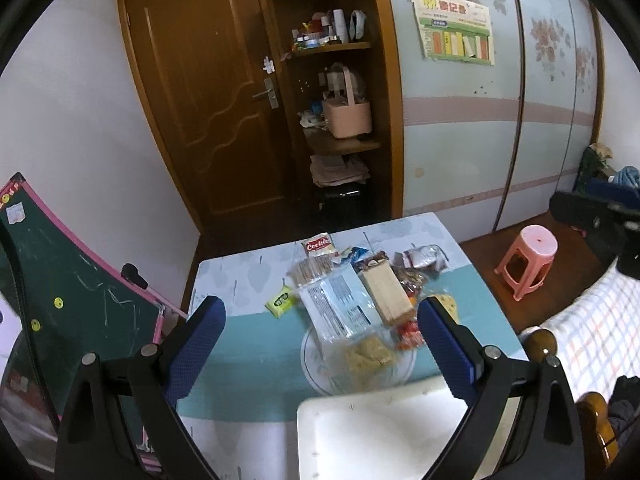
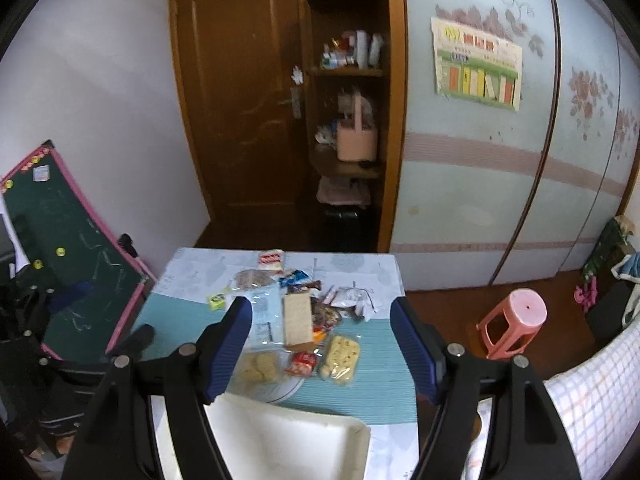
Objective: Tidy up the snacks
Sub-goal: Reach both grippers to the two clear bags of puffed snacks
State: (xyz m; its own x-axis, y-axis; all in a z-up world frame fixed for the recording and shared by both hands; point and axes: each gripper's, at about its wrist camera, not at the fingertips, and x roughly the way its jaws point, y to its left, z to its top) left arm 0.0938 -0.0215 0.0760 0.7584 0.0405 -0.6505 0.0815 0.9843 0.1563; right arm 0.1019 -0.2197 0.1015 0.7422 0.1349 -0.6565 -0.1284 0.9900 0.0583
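One table point(image 1: 248, 344), one white tray point(image 1: 380, 436) (empty), two grippers spread

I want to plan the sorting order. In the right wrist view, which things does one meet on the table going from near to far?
White tray → glass plate with crackers → tall beige wafer pack → red-and-white cookie packet at the far edge.

The left gripper point(image 1: 320, 320) and right gripper point(image 2: 322, 322) look alike: two black plastic arms with round silver pins at the pivots, each ending in a flat blue pad point(image 1: 200, 344) (its surface finely ribbed, like textured rubber).
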